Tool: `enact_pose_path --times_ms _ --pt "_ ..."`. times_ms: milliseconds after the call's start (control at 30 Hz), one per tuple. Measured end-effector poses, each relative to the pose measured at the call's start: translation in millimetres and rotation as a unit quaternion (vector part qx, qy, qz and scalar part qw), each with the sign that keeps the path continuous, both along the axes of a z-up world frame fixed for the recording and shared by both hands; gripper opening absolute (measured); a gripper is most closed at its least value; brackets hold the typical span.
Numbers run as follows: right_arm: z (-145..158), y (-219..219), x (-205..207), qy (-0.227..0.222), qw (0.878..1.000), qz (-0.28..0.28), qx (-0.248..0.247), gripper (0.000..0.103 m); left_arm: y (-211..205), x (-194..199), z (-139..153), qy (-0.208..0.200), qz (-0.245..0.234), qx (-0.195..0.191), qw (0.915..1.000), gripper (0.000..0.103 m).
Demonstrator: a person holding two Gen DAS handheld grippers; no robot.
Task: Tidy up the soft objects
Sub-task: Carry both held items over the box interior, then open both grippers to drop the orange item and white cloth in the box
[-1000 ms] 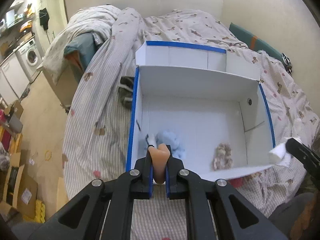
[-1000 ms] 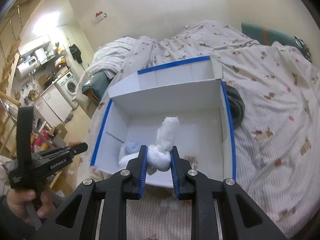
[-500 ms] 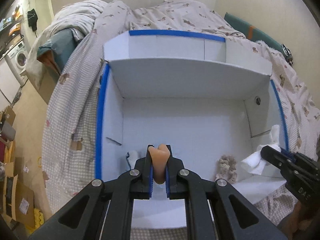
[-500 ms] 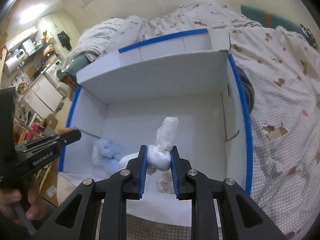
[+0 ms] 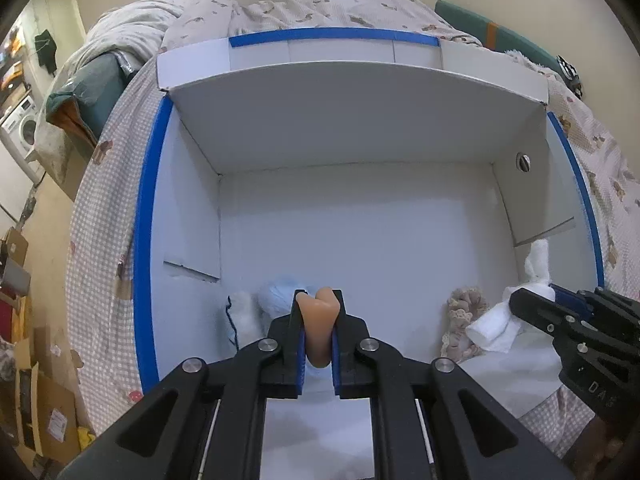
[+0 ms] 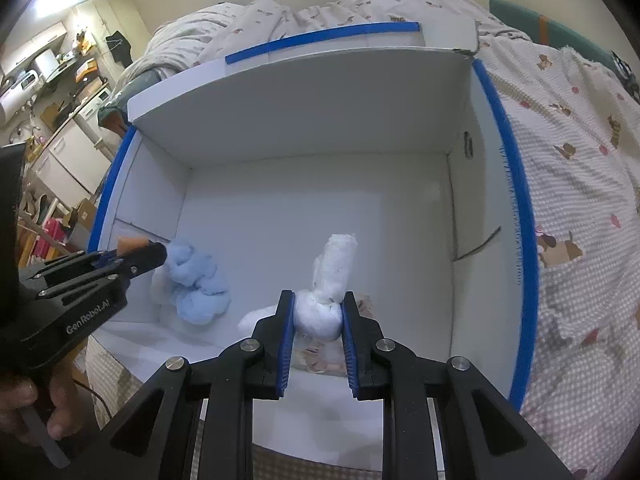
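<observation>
Holding one soft item in each hand-held gripper, we lean over an open white box [image 5: 360, 240] with blue-taped edges, which sits on a bed [image 6: 568, 128] under a checked, patterned cover.

Our left hand-held gripper [image 5: 319, 304] is clamped on a small peach-coloured soft piece [image 5: 318, 320], its jaws nearly together around it. It hangs over the near left part of the box, just above a light blue fluffy bundle [image 6: 196, 280] that lies on the box floor beside a white fuzzy item [image 5: 244, 312] with a dark thread.

Our right hand-held gripper [image 6: 318, 304] is clamped on a white fluffy plush [image 6: 328, 280], whose loose end stands up past the jaws. It hovers over the near right part of the box, where a beige frilly item [image 5: 460, 320] lies on the floor.

We judge that this is the placing step: both items are over the box but not yet let go. Next, we would lower each a little, choose clear floor beside the items already there, and part the jaws so the pieces drop free without clinging to the pads.
</observation>
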State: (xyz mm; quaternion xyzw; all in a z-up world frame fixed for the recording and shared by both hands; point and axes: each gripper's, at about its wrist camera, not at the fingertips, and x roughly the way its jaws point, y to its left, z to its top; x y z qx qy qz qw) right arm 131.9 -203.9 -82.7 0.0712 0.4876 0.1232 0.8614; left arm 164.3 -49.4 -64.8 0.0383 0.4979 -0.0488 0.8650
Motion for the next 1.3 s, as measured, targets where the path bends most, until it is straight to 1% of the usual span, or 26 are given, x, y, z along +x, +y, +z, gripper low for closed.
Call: enact_pose_path --times_ms 133,233,333,367,467,533,600,633,667,700,733,800,833,867,1000,1167,1300 --pt "0.7 4.1 -1.0 -0.008 1.0 0.002 -0.007 0.024 -1.5 -0.7 0.6 -0.002 -0.001 0.0 1.0 0.009" --pt "2.5 1.8 -2.5 -0.017 1.0 -0.006 -0.01 0.024 -0.8 -1.2 0.9 -0.004 0.006 0.007 1.0 0.009" --pt "2.3 -1.0 -1.5 -0.016 1.0 -0.012 -0.005 0.024 -0.3 -2.6 1.9 -0.003 0.001 -0.001 1.0 0.009" --pt "1.7 -1.3 -1.2 -0.015 1.0 -0.013 -0.005 0.024 -0.4 -3.5 2.4 -0.006 0.001 0.003 1.0 0.013" --pt "1.6 0.1 -1.1 -0.015 1.0 -0.011 -0.005 0.024 0.4 -5.5 3.4 -0.011 0.005 0.008 0.9999 0.015" --pt "1.6 0.6 -2.0 -0.017 1.0 -0.008 -0.003 0.024 2.3 -4.9 3.5 -0.009 0.008 0.004 0.9999 0.016" --pt "1.9 1.3 -2.3 -0.017 1.0 -0.005 0.002 0.024 3.7 -4.2 3.9 -0.006 0.01 0.0 0.9999 0.025" --pt "2.2 1.3 -2.4 -0.018 1.0 -0.004 0.005 0.025 3.9 -4.2 4.6 -0.006 0.01 -0.003 0.9999 0.036" --pt "2.4 0.9 -2.2 -0.017 1.0 -0.004 0.007 0.026 4.2 -4.7 5.9 -0.008 0.009 -0.007 0.9999 0.052" --pt "2.6 0.0 -1.8 -0.016 1.0 -0.005 0.01 0.028 3.9 -5.8 7.6 -0.013 0.008 -0.008 0.9998 0.058" --pt "2.2 -0.9 -1.4 -0.013 1.0 -0.006 0.016 0.032 2.8 -7.5 9.5 -0.021 0.007 -0.004 0.9997 0.065" --pt "1.5 -3.5 0.1 -0.003 0.999 -0.009 0.031 0.056 -1.0 -9.7 11.2 -0.03 0.001 0.008 0.9995 0.066" --pt "1.8 -5.1 0.4 -0.002 0.999 -0.012 0.039 0.075 -3.1 -10.2 11.2 -0.03 -0.004 0.011 0.9995 0.066" --pt "3.1 -6.9 0.0 -0.006 0.999 -0.016 0.047 0.078 -4.5 -10.4 11.2 -0.029 -0.008 0.012 0.9995 0.066" --pt "10.3 -12.4 -1.5 -0.024 0.998 -0.028 0.059 0.078 -4.9 -10.4 12.2 -0.031 -0.008 0.011 0.9994 0.066" --pt "7.5 -17.7 1.7 -0.014 0.997 -0.042 0.066 0.078 -1.4 -7.6 13.1 -0.03 0.0 0.005 0.9995 0.066" --pt "9.3 -18.5 0.7 -0.02 0.997 -0.044 0.066 0.078 -0.2 -7.8 14.6 -0.032 0.003 0.005 0.9995 0.066"
